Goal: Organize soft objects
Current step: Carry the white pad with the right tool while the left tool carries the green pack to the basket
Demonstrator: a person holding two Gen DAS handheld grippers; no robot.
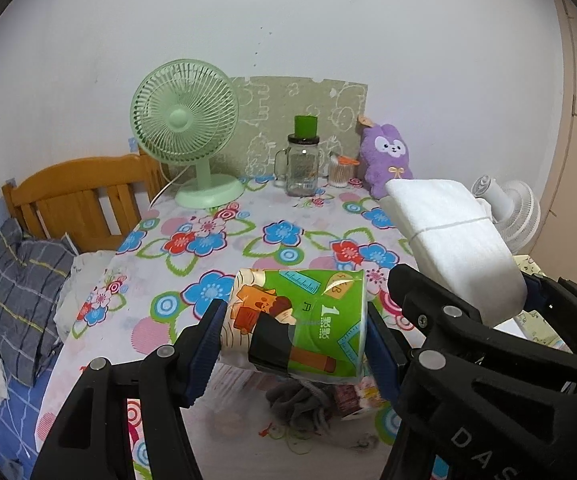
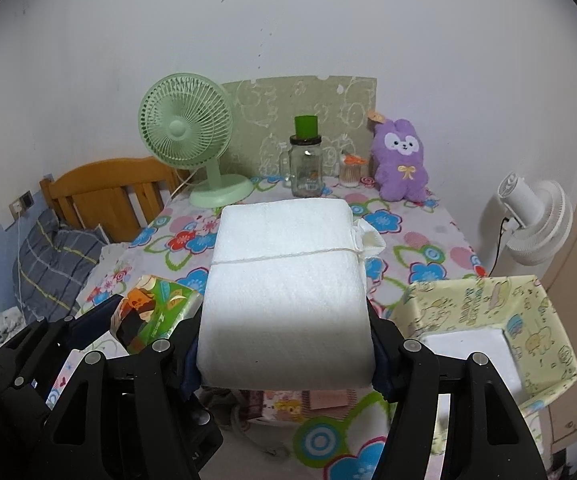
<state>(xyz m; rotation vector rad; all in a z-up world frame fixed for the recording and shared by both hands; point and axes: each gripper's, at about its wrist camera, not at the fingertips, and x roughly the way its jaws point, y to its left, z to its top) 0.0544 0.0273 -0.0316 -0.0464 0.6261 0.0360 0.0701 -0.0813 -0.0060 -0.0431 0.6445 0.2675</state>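
My left claw grips one green tissue pack between its fingers; my right claw, beside it, grips one white tied bundle. Ahead stand two fans.

Fan, jar, plush stand left to right along worktop back edge. Box at right front. Bed left of worktop.
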